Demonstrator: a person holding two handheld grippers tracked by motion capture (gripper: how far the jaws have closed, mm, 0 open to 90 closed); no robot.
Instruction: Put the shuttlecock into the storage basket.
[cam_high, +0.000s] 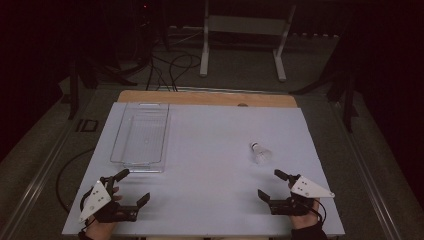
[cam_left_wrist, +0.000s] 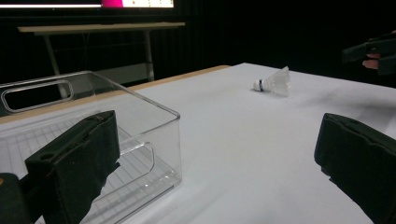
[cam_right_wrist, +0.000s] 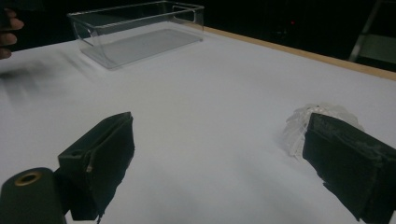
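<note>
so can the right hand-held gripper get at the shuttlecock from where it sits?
Probably yes. The right hand-held gripper is open, the shuttlecock lies on its side just beyond it, and bare table lies between them.

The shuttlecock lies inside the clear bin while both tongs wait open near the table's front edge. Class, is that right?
Not quite. The high view shows the shuttlecock lying on the white table, to the right of the clear bin. Both the left tongs and right tongs do wait open.

White-topped table (cam_high: 210, 165) with wooden far edge carries a clear plastic bin (cam_high: 141, 136) at left, shuttlecock (cam_high: 260, 152) lying at right.
</note>
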